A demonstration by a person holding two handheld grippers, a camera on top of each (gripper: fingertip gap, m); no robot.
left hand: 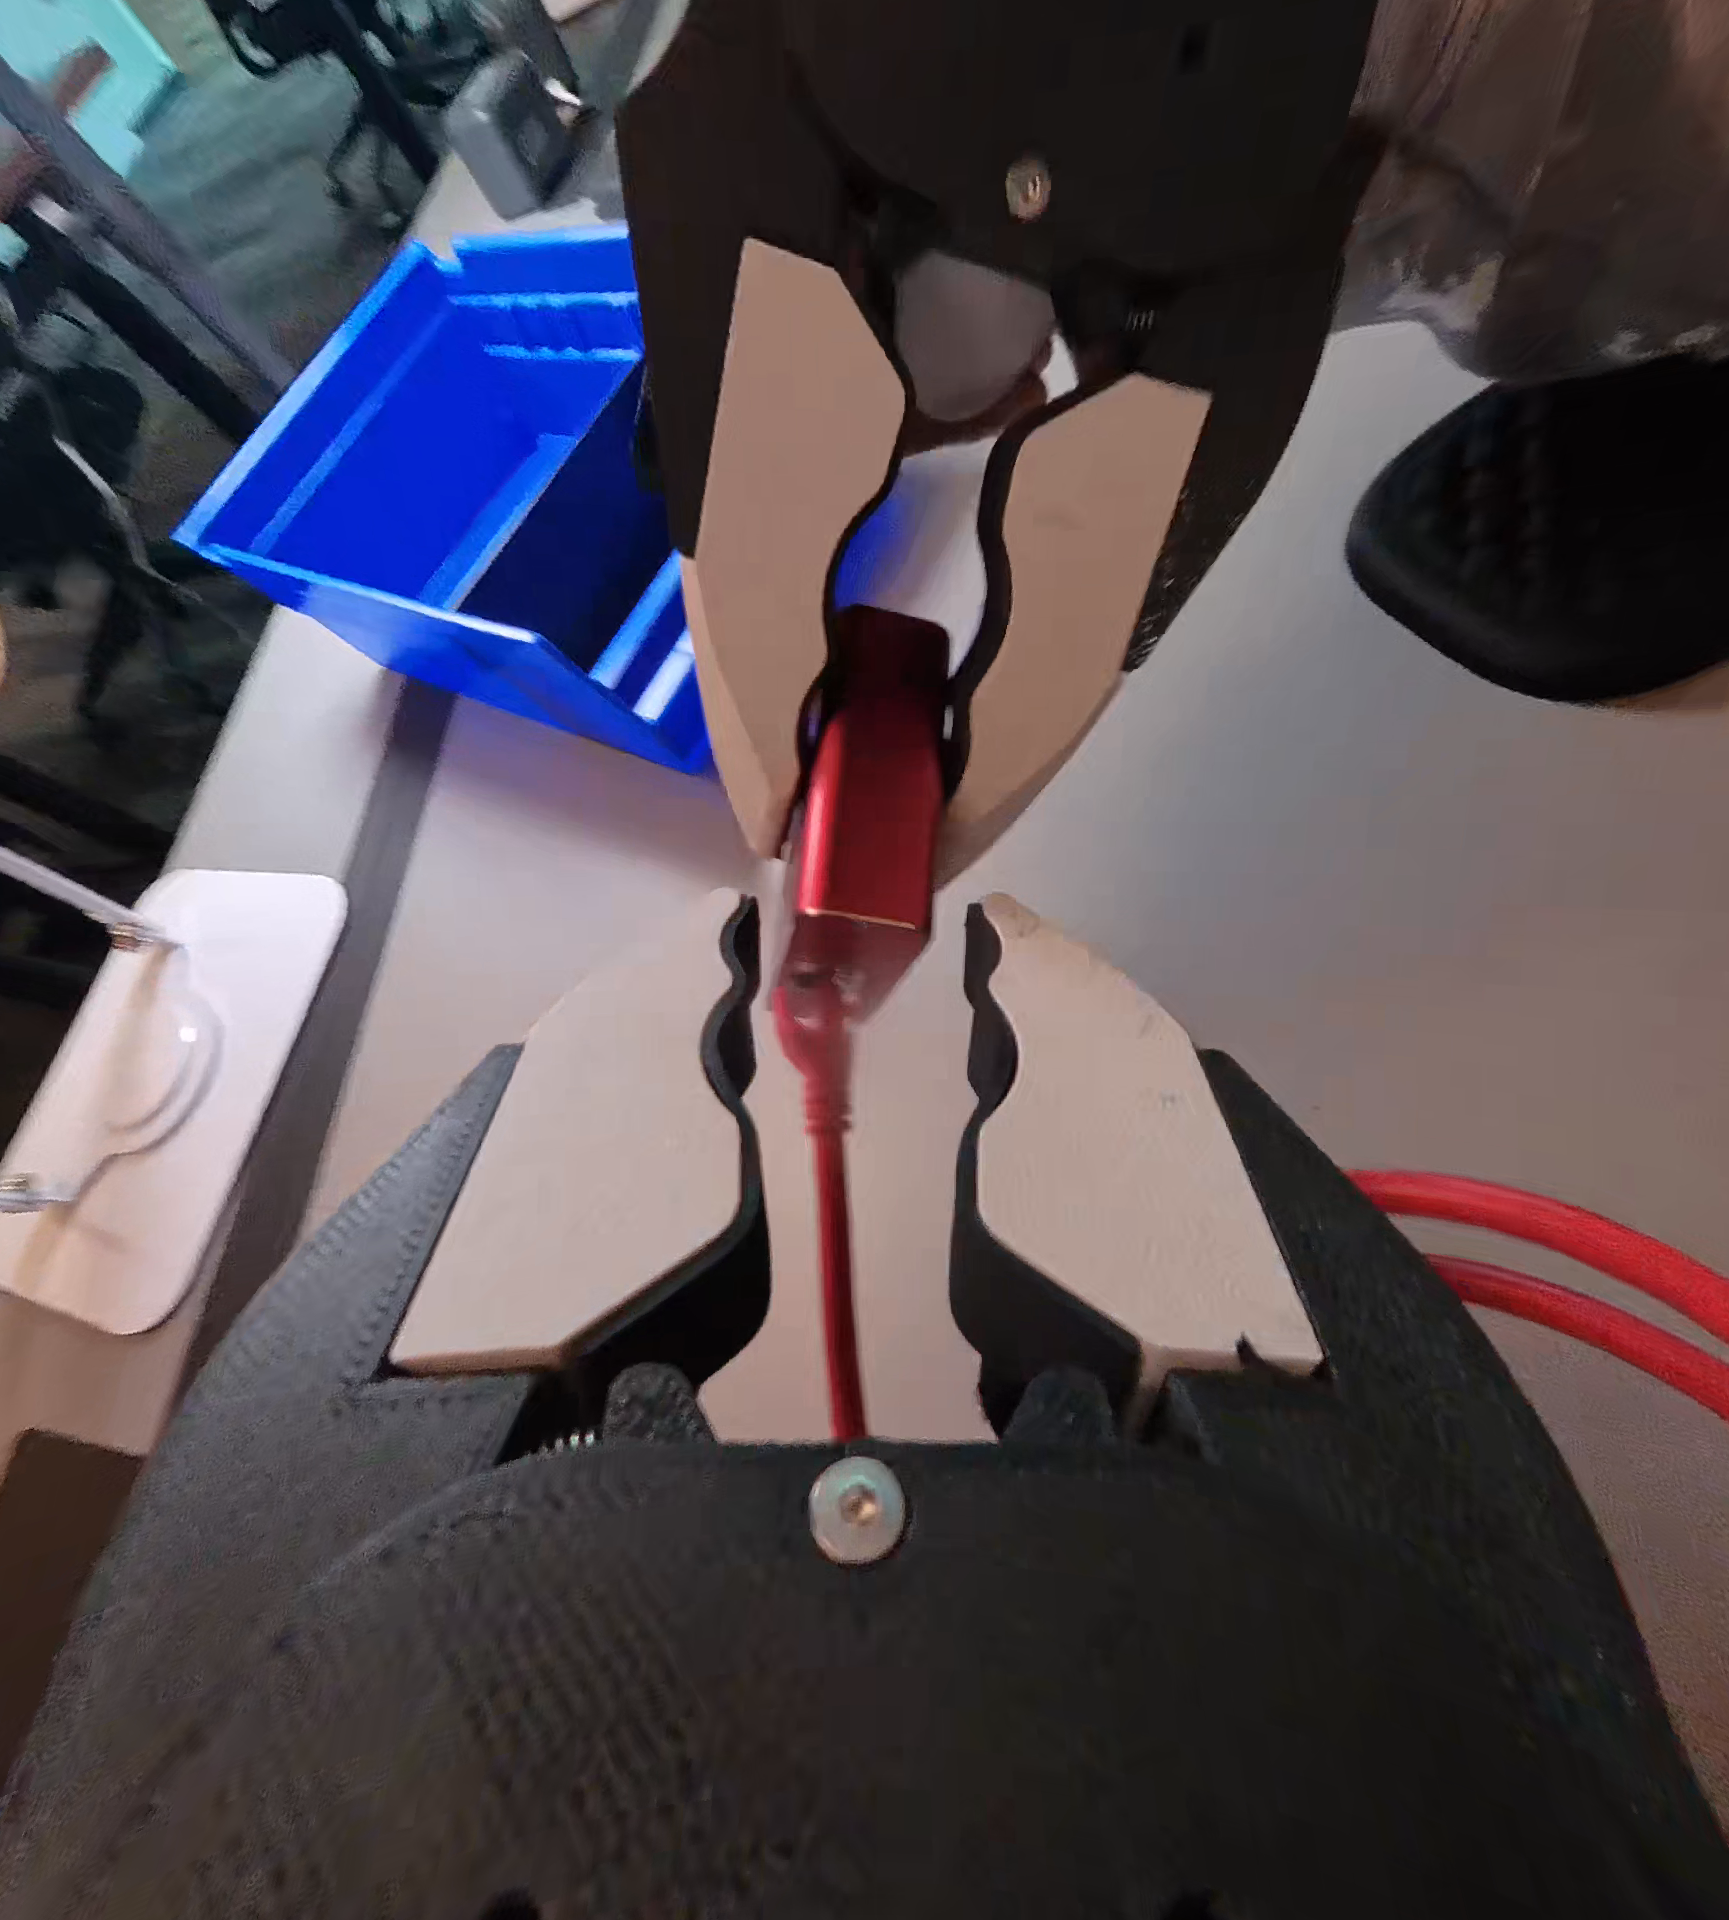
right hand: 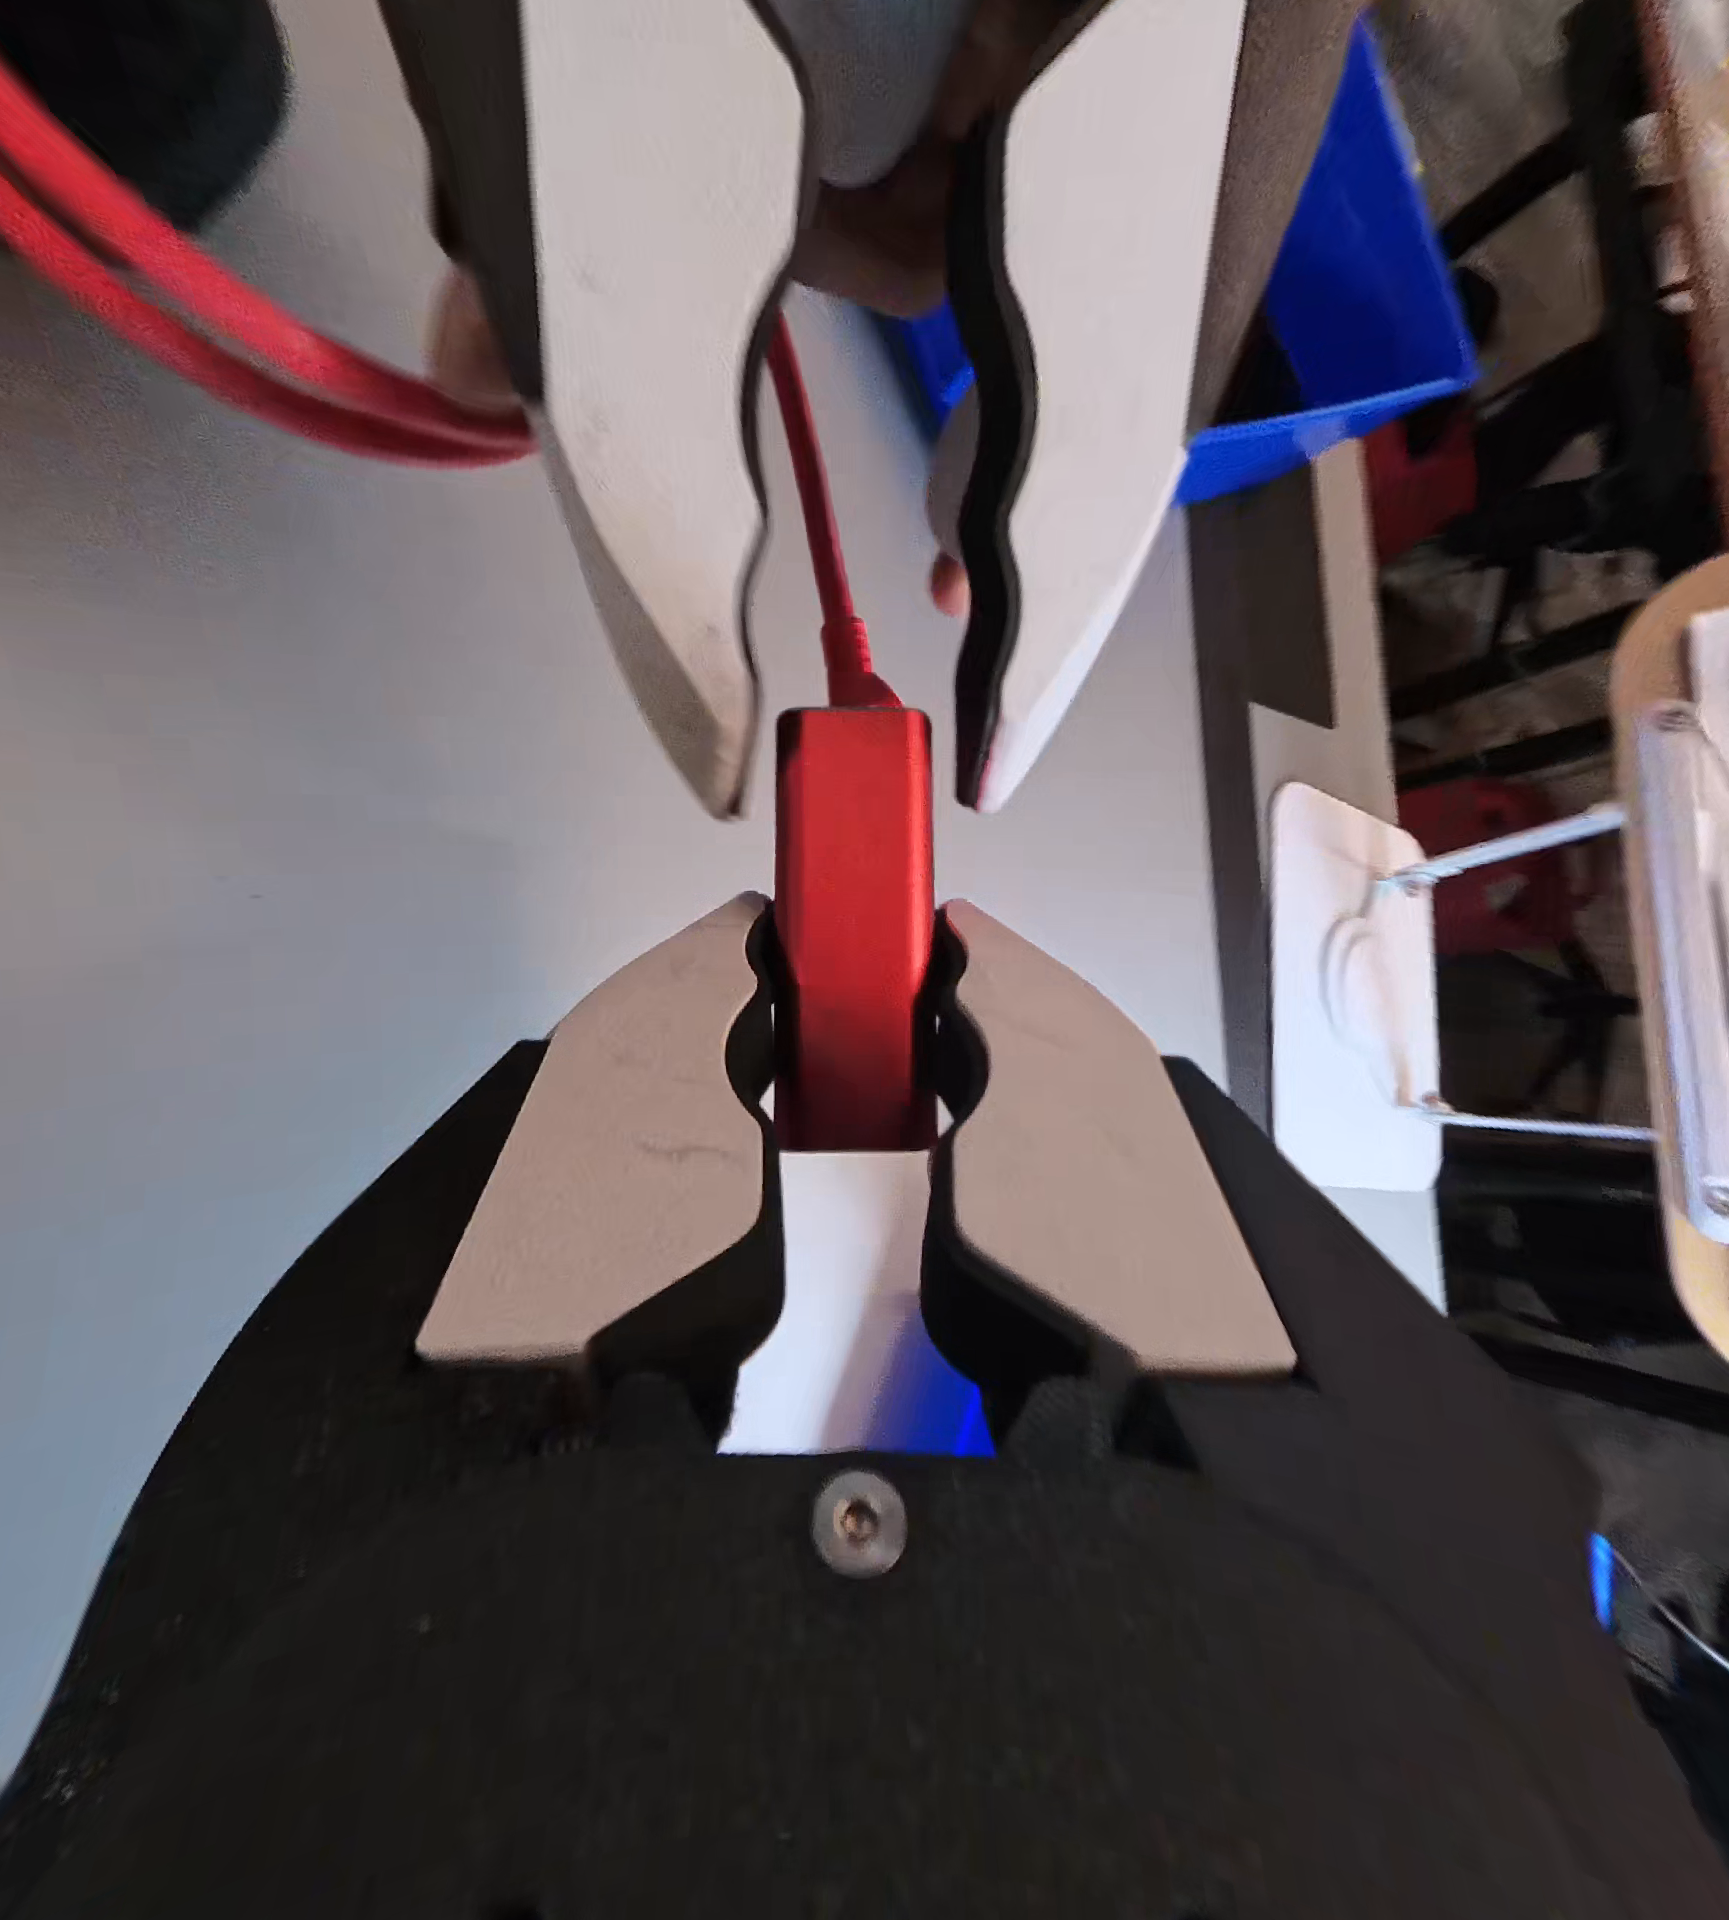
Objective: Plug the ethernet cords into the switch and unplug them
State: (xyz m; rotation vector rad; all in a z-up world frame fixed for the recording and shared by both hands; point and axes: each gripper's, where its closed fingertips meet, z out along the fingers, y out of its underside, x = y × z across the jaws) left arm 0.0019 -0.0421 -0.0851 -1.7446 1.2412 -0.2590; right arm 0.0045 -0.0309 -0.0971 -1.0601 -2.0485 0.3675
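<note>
A small red metal switch (right hand: 855, 935) is held above the white table (right hand: 216, 831). My right gripper (right hand: 855, 914) is shut on its sides. In the left wrist view the right gripper (left hand: 865, 821) comes in from the top, holding the switch (left hand: 870, 748). A red ethernet cord (left hand: 839, 1247) ends in a plug (left hand: 818, 997) that sits in the switch's end facing my left gripper. My left gripper (left hand: 860, 920) is open, with a finger on each side of the plug and cord. In the right wrist view it (right hand: 849, 800) stands open around the cord (right hand: 818, 499).
A blue bin (left hand: 444, 499) stands on the table behind the grippers and also shows in the right wrist view (right hand: 1359, 312). A white pad with clear wire clips (left hand: 164, 1091) lies at the table edge. Loops of red cord (left hand: 1618, 1278) lie to the side. A black object (left hand: 1618, 520) sits nearby.
</note>
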